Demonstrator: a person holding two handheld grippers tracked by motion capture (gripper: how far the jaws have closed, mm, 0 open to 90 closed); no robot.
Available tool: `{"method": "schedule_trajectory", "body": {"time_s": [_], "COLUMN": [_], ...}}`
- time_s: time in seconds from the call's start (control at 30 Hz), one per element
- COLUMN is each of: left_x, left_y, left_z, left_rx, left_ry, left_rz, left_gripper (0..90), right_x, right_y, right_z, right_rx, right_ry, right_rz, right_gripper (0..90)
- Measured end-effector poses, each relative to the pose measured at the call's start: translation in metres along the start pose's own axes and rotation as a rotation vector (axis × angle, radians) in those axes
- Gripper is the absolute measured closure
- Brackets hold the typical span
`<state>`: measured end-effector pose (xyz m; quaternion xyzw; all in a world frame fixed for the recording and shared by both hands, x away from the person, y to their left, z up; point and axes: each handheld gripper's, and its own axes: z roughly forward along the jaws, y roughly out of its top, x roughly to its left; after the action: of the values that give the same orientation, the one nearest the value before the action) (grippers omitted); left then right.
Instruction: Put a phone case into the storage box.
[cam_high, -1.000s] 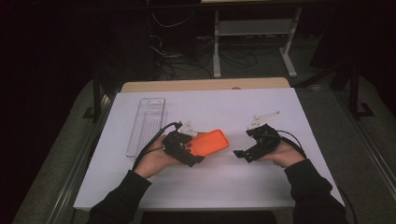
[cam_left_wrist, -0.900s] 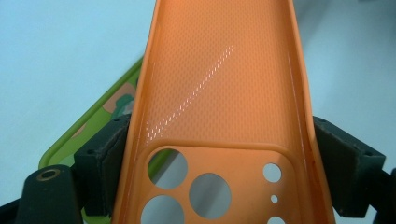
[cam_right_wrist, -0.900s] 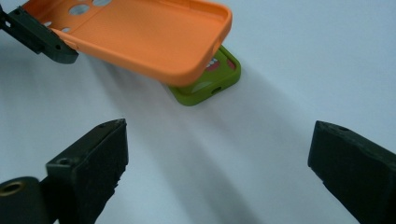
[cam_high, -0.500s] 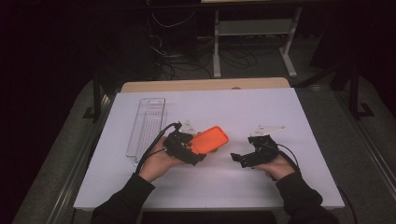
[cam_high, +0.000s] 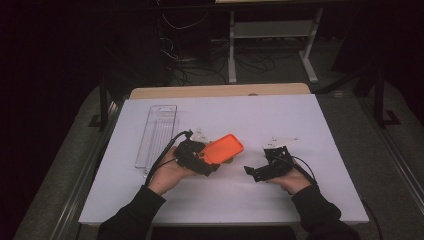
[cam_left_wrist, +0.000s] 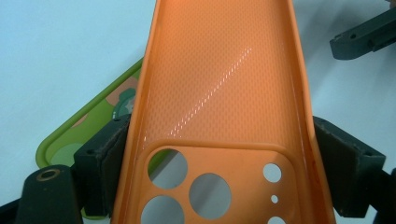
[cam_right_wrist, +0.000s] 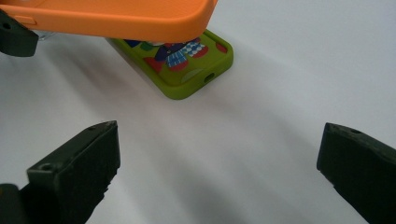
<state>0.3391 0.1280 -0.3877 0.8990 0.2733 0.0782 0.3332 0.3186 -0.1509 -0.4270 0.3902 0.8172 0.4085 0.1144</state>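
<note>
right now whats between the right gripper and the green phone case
Only bare white table, going by the right gripper view, between the right gripper and the green phone case.

High view: fixed above the person's side, looking forward and down across the whole white worktop (cam_high: 300, 120), far enough off to take in both forearms and the dark room behind. Left gripper view: rides the left claw (cam_high: 212, 161), looks along its jaws, very near, the orange phone case (cam_left_wrist: 219, 107) close up with a green phone case (cam_left_wrist: 100, 119) beneath. Right gripper view: rides the right claw (cam_high: 250, 171), set low near the worktop surface, facing across it toward the left claw. Shared ground: all three take in the orange case; both gripper views catch the green one.
</note>
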Motion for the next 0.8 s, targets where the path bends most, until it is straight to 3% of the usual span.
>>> {"method": "schedule_trajectory", "body": {"time_s": [0.37, 0.57, 0.8], "left_x": [0.001, 0.002, 0.002], "left_y": [-0.001, -0.001, -0.001], "left_z": [-0.001, -0.001, -0.001], "left_rx": [-0.006, 0.0, -0.001], "left_ry": [-0.007, -0.011, -0.013], "left_rz": [-0.011, -0.008, -0.006], "left_gripper": [15.3, 15.3, 15.3], "right_x": [0.01, 0.015, 0.022], "right_y": [0.001, 0.002, 0.004], "right_z": [0.003, 0.004, 0.002], "right_rx": [-0.001, -0.008, -0.015], "right_ry": [-0.051, -0.102, -0.143], "right_rz": [-0.113, -0.21, -0.286], "right_gripper": [0.0, 0.0, 0.0]}}
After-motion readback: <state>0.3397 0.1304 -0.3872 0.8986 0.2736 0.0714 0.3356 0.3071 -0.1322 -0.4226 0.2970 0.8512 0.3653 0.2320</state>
